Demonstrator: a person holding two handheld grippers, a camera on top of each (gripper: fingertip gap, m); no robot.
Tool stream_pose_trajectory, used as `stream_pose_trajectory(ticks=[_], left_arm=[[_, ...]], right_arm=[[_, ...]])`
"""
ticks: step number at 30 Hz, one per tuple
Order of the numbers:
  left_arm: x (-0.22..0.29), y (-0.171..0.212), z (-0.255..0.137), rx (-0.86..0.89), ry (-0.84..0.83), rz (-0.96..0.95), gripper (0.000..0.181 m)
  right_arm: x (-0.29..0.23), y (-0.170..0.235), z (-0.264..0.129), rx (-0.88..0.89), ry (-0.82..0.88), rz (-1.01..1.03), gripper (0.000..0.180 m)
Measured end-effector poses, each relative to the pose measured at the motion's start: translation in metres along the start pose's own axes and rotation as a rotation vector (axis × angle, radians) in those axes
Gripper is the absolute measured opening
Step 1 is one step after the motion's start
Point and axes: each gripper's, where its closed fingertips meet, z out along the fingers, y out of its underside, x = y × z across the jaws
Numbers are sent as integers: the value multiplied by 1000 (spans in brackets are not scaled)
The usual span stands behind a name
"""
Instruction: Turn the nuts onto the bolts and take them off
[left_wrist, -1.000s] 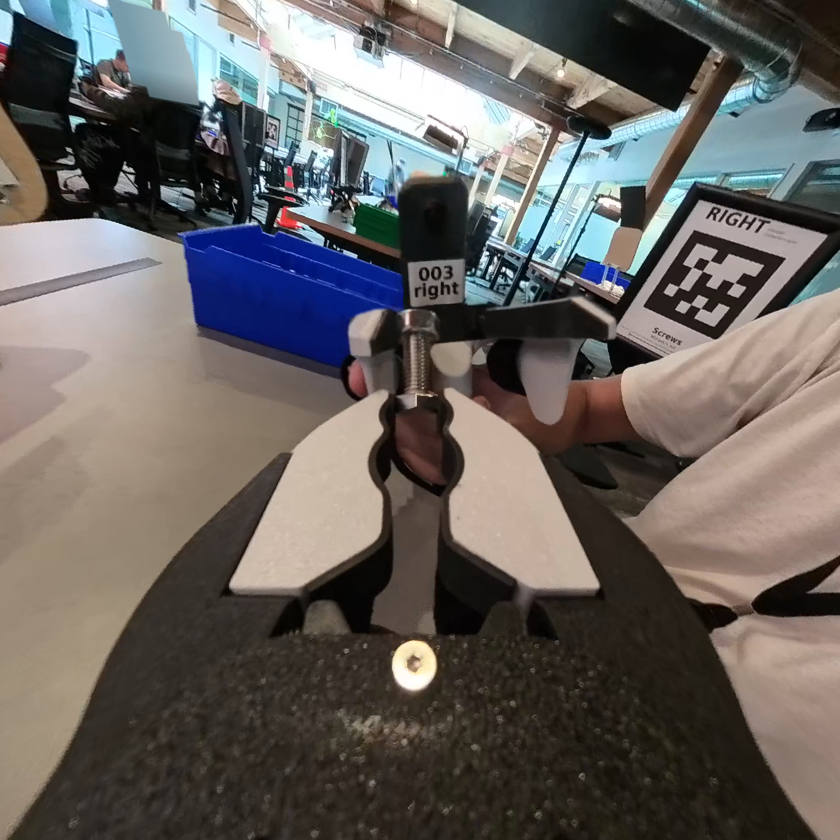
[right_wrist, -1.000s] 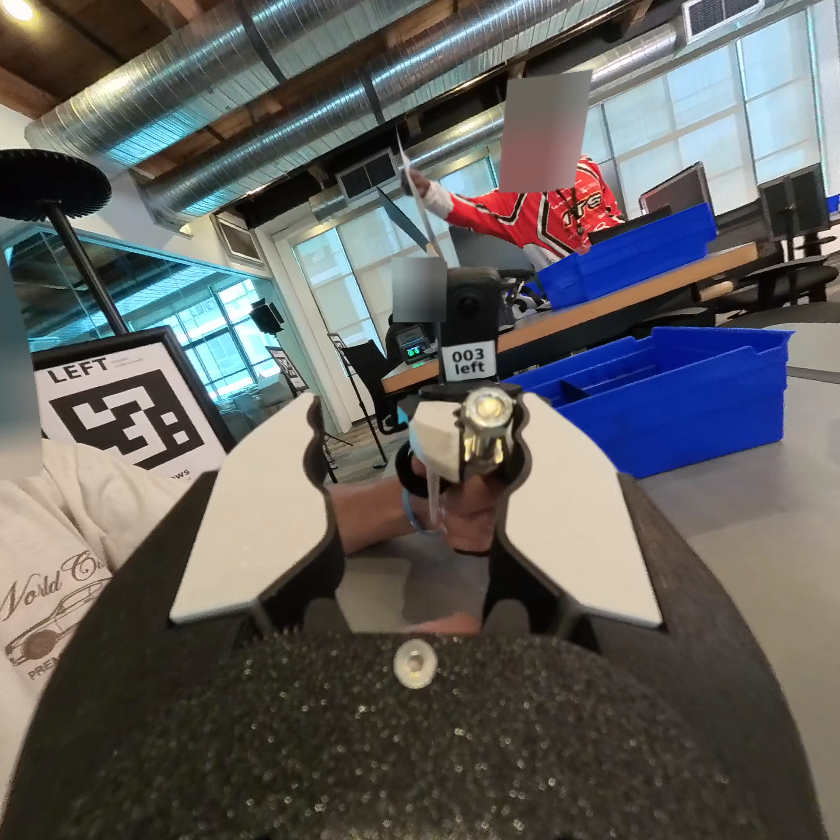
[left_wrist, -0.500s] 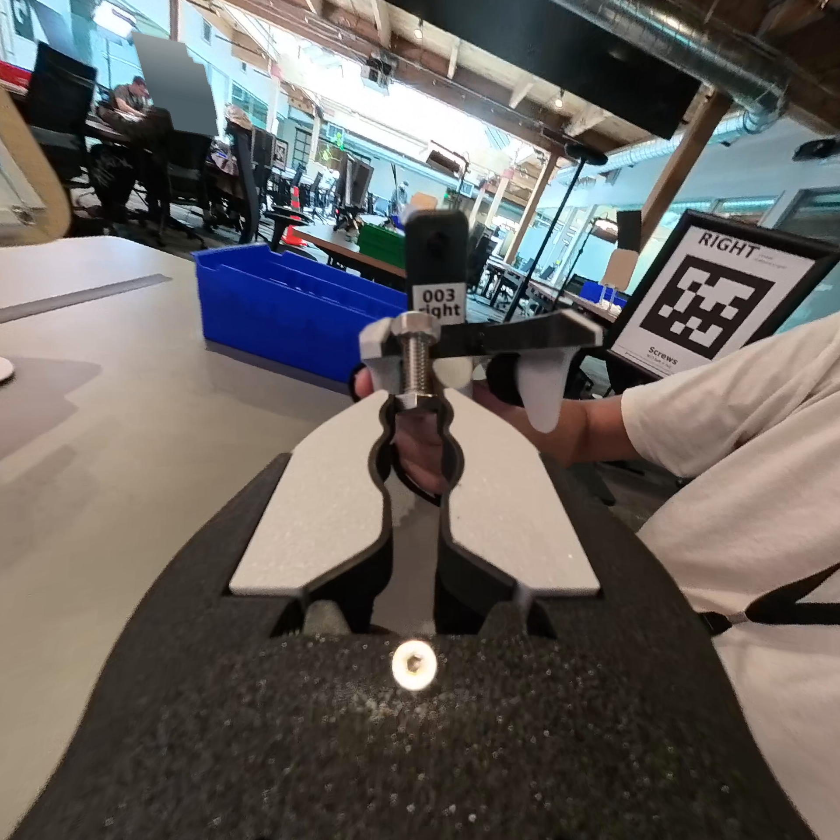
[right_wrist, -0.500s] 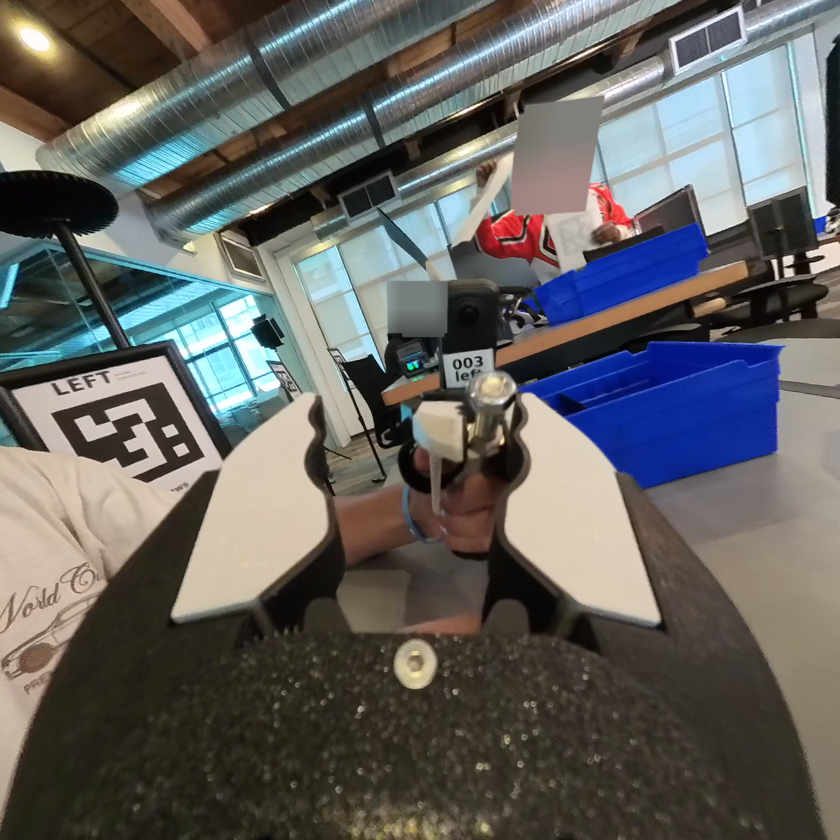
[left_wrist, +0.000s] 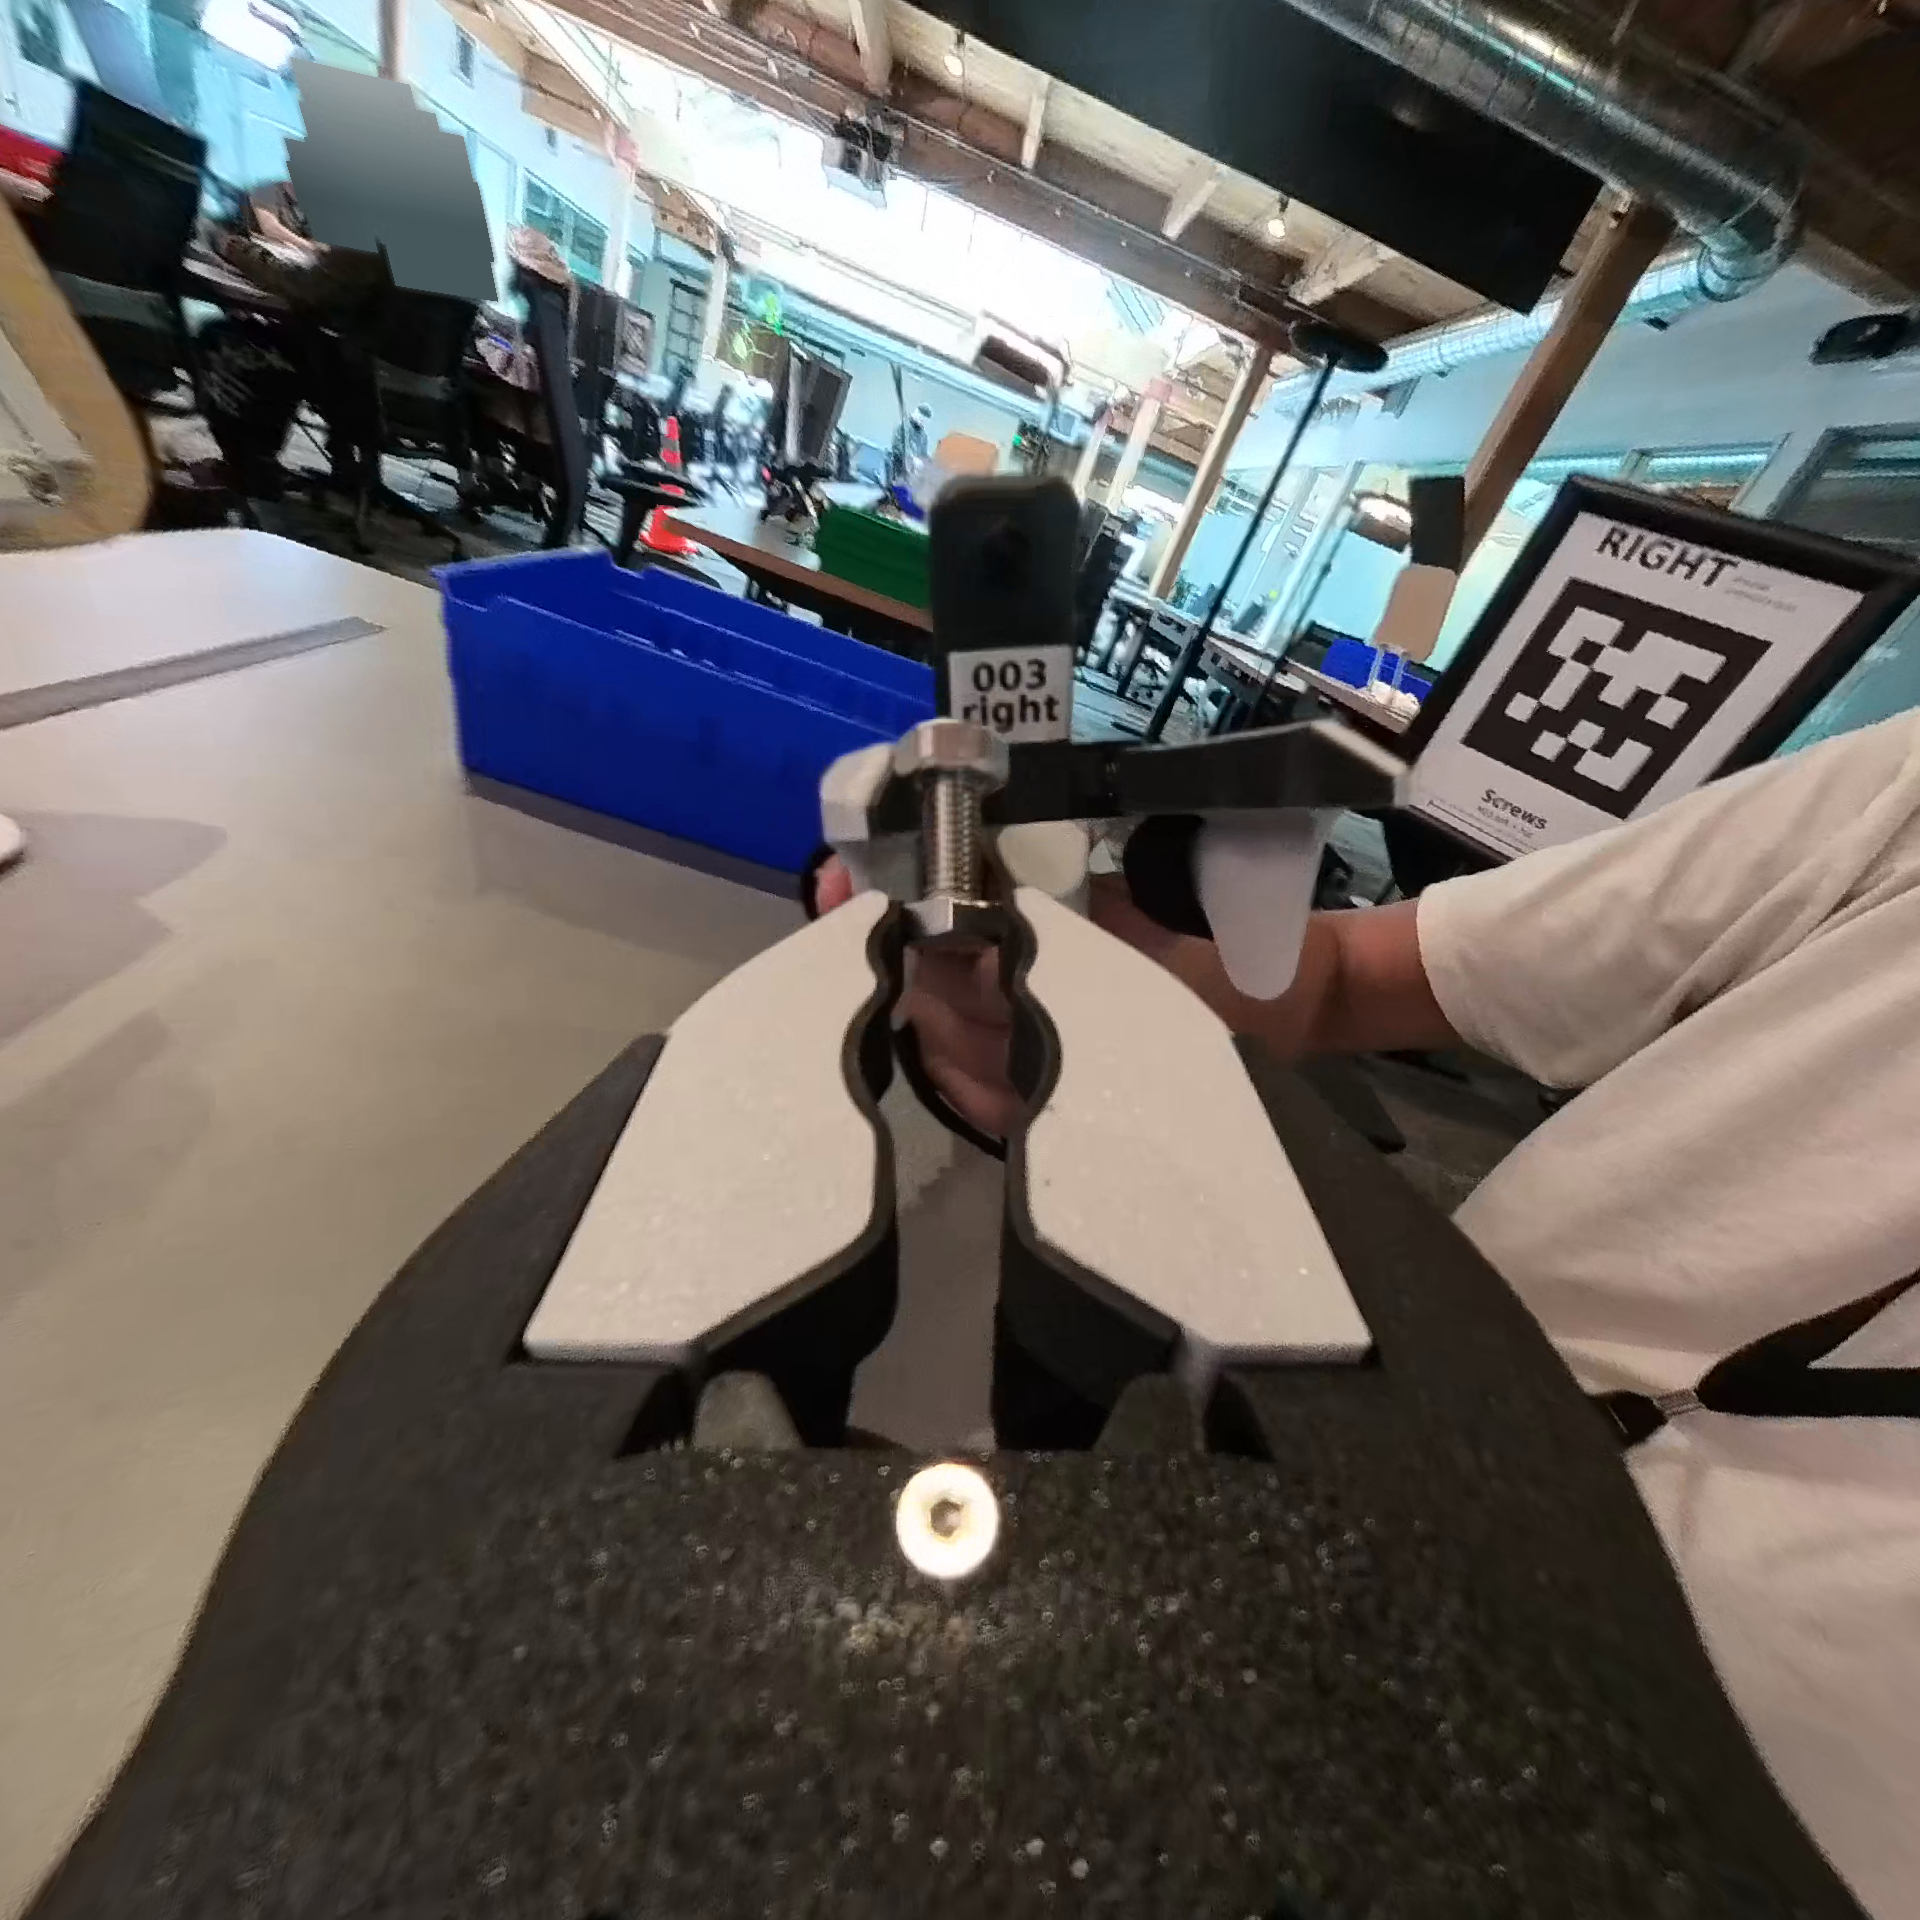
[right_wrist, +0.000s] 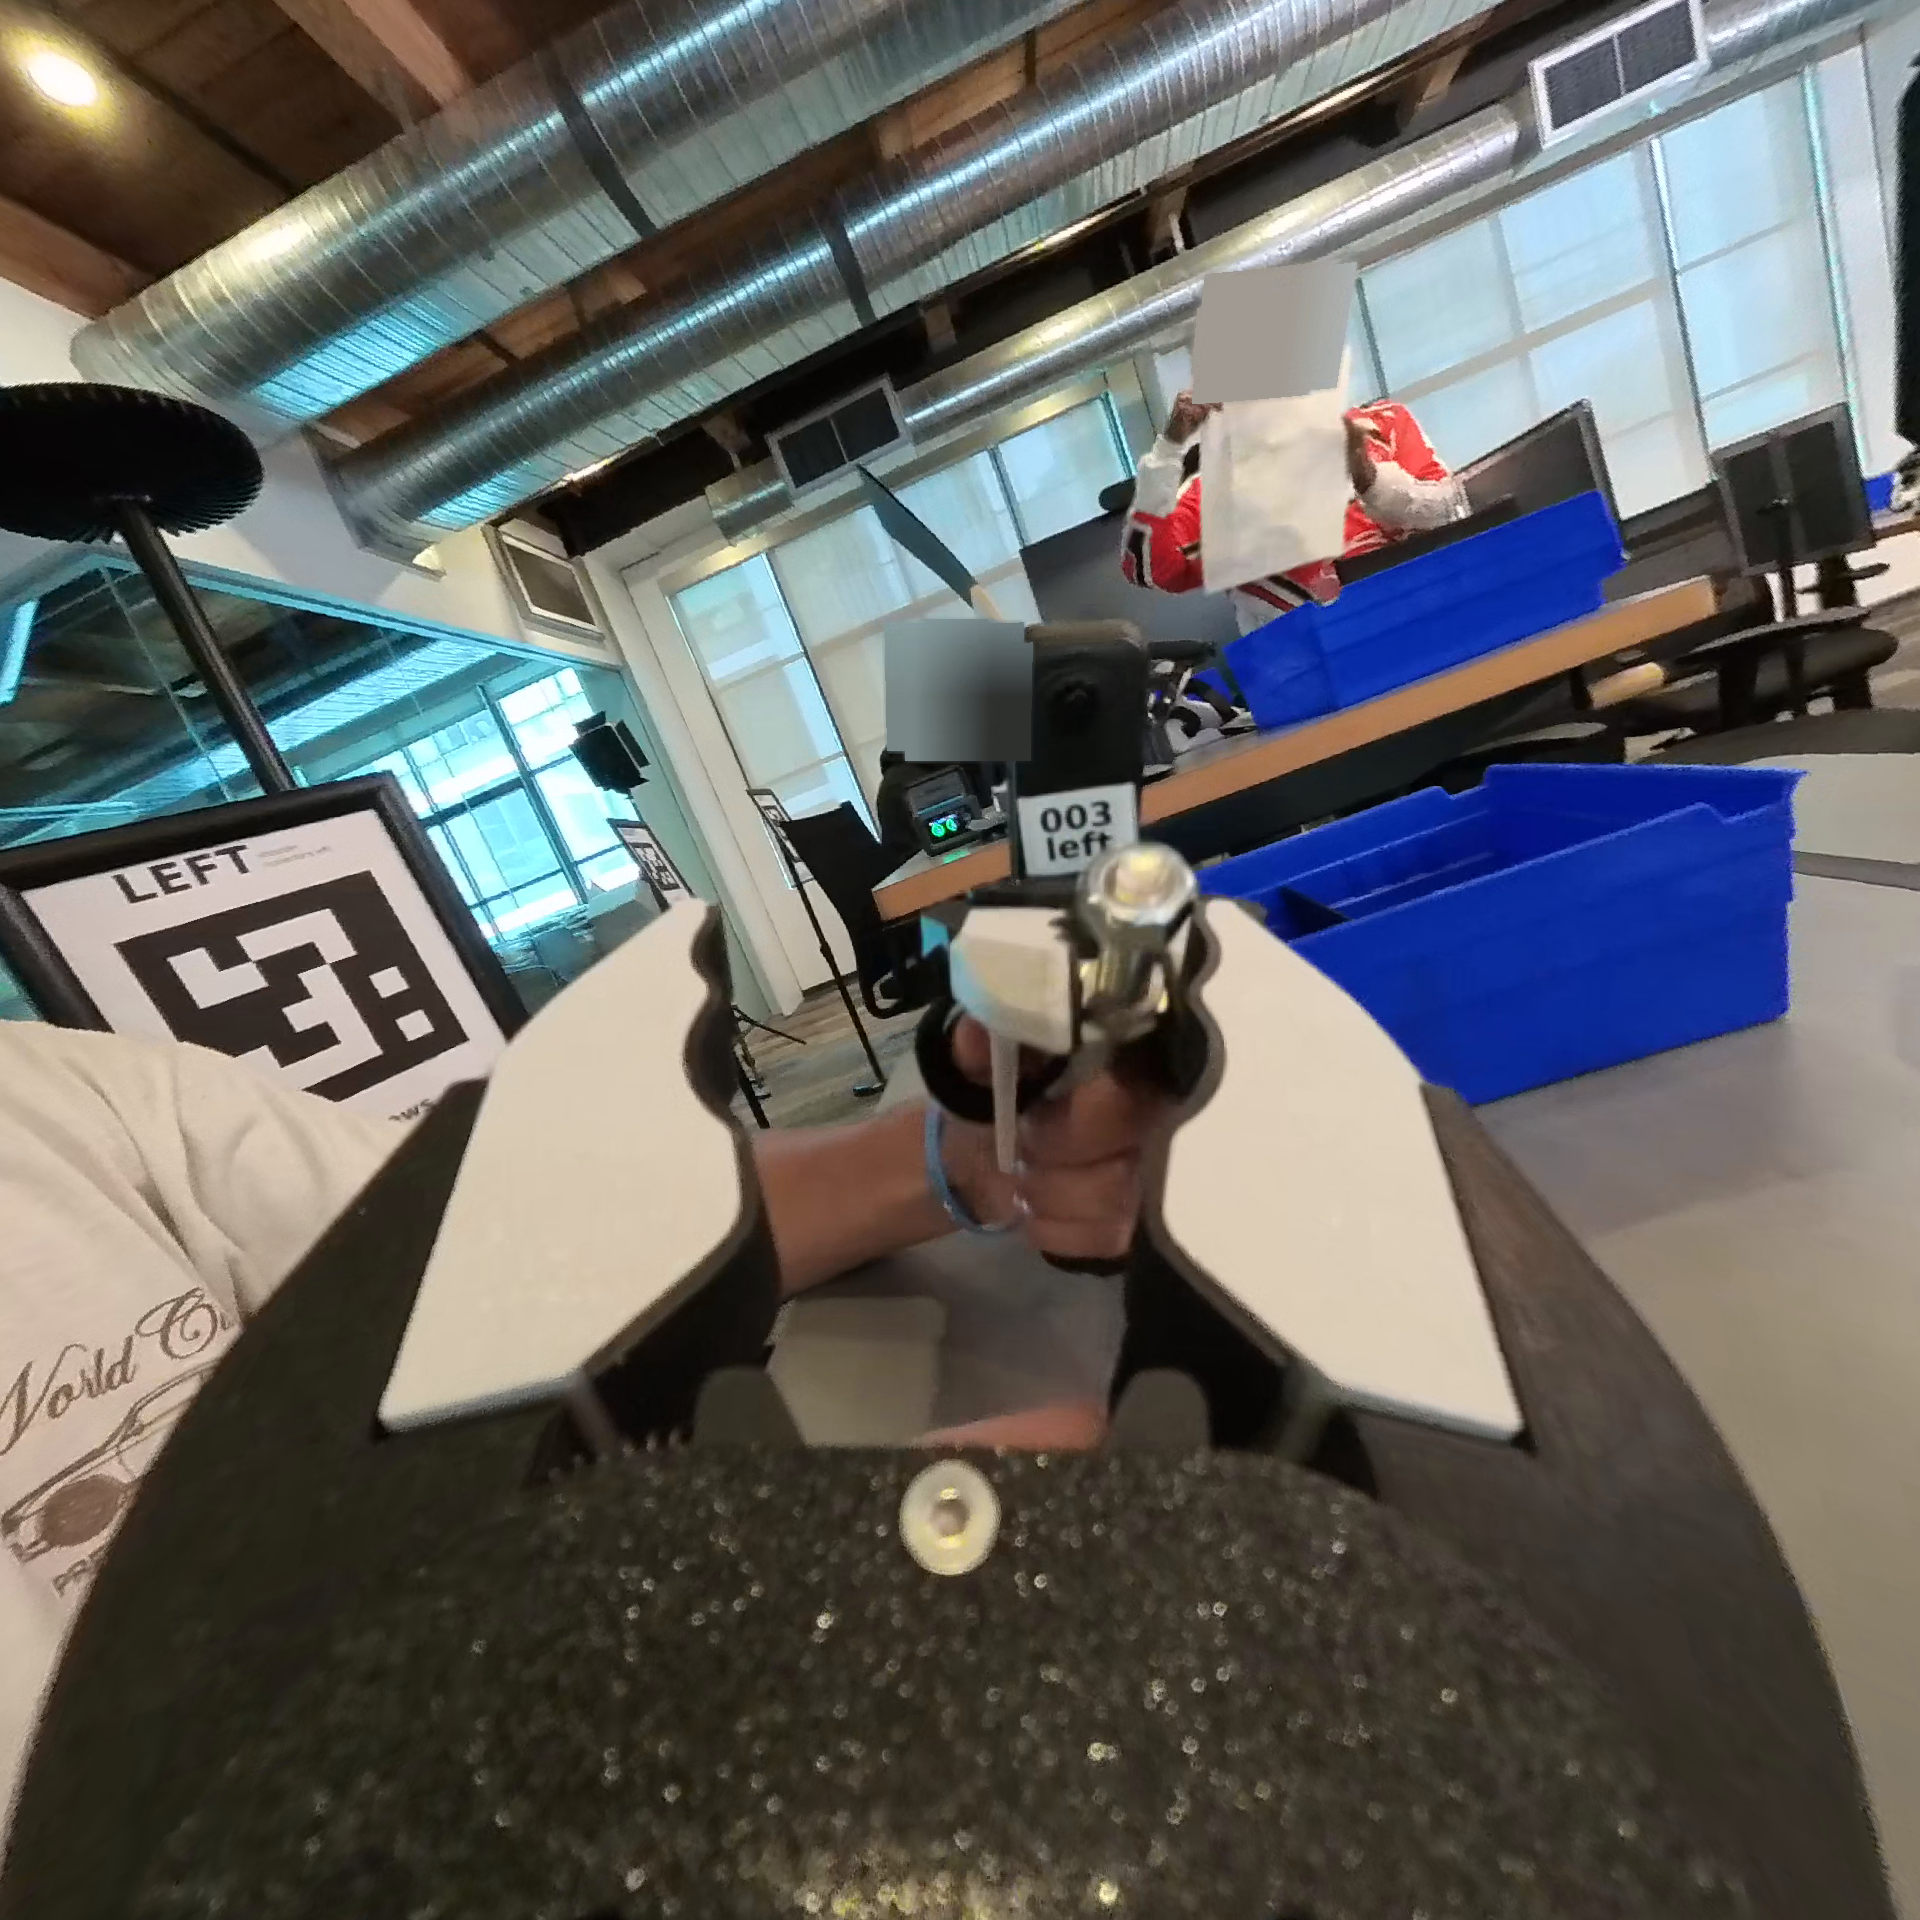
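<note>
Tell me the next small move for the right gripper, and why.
Probably close the right gripper on the upper hex piece, then twist. Its fingers stand wide open around it, while the left gripper is shut on the lower hex end of the bolt, holding it upright.

blue bin (left_wrist: 665, 707) motion-blurred, its contents unseen, framed sign (right_wrist: 260, 977) cut by sleeve
</note>
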Motion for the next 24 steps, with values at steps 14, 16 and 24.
stream_pose_trajectory(ticks=[14, 16, 24], left_arm=[[2, -1, 2, 8, 16, -11, 17], [-7, -12, -9, 61, -30, -21, 17], [10, 2, 3, -16, 43, 3, 17]], right_arm=[[0, -3, 5, 29, 2, -6, 84], [-2, -2, 1, 21, -6, -9, 78], [6, -3, 6, 23, 5, 7, 76]])
